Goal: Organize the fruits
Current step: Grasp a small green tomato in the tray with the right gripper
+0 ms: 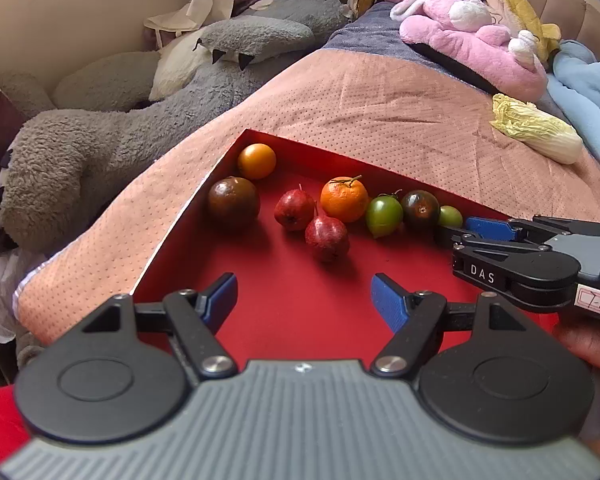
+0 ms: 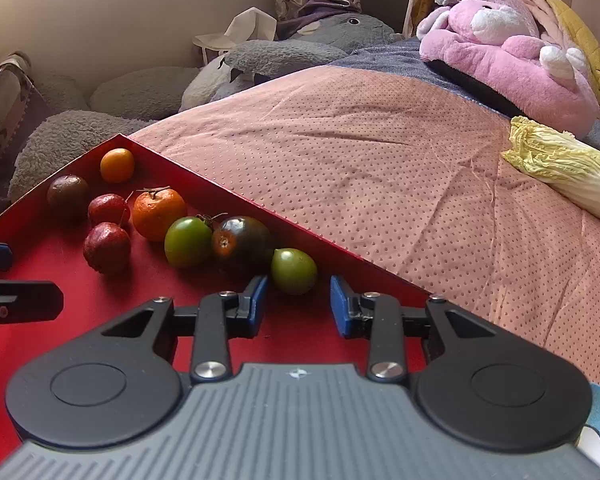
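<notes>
A red tray (image 1: 300, 304) lies on a pink bedcover and holds several fruits in a row: a small orange (image 1: 257, 161), a dark brown fruit (image 1: 233, 201), two red fruits (image 1: 294, 209), a stemmed tangerine (image 1: 344, 199), a green tomato (image 1: 384, 216), a dark tomato (image 1: 420, 208) and a small green tomato (image 2: 293, 270). My left gripper (image 1: 304, 300) is open and empty above bare tray, short of the red fruits. My right gripper (image 2: 298, 304) is open just in front of the small green tomato, not touching it; it also shows in the left wrist view (image 1: 460, 232).
A napa cabbage (image 2: 568, 172) lies on the bedcover (image 2: 380, 160) to the right. A pink plush rabbit (image 2: 508, 52) sits behind it. A large grey plush (image 1: 100, 148) lies along the tray's left side. The tray's far rim (image 2: 260, 204) runs diagonally.
</notes>
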